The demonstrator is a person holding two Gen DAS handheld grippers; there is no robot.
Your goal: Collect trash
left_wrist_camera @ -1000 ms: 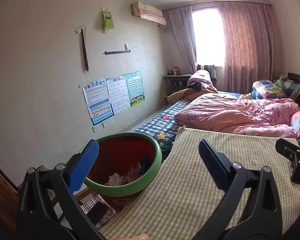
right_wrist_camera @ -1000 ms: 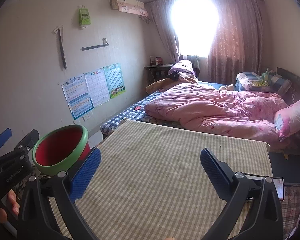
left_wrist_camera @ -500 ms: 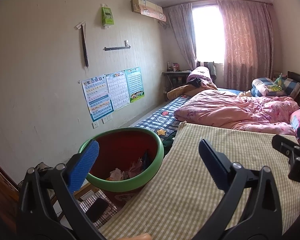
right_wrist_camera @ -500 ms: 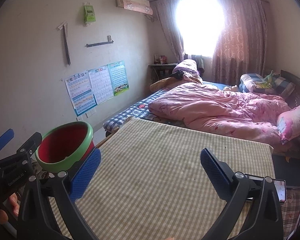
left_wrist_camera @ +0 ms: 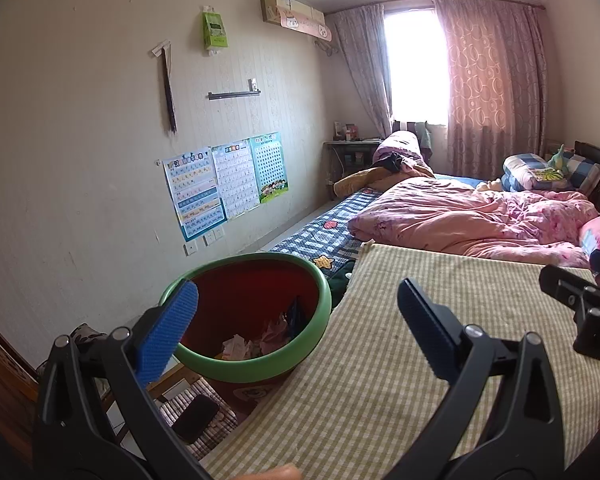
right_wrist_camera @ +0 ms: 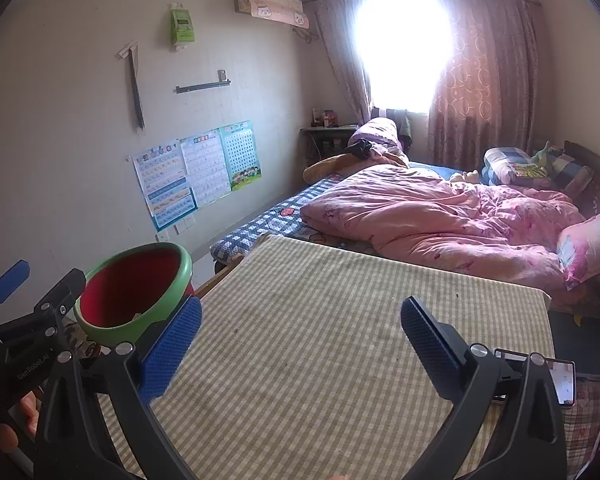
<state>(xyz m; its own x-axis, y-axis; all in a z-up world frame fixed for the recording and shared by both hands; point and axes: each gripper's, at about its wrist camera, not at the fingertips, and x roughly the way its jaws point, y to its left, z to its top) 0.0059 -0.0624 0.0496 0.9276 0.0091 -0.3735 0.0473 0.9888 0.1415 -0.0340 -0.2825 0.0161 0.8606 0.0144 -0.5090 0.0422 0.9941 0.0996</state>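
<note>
While both grippers, left (left_wrist_camera: 298,320) and right (right_wrist_camera: 300,338), hover with jaws spread (nothing held), crumpled trash (left_wrist_camera: 256,342) lies inside the green-rimmed bin (left_wrist_camera: 318,320) beside the checked counter (right_wrist_camera: 320,320).

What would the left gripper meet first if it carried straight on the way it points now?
Probably the checked tablecloth's left edge beside the green-rimmed bin; the left gripper is open and empty. Depth is unclear.

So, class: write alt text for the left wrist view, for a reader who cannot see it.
An open left gripper hovers over a checked tablecloth, beside a green-rimmed red bin holding crumpled paper. Behind is a bed with pink bedding; the right gripper shows at the right edge.
</note>
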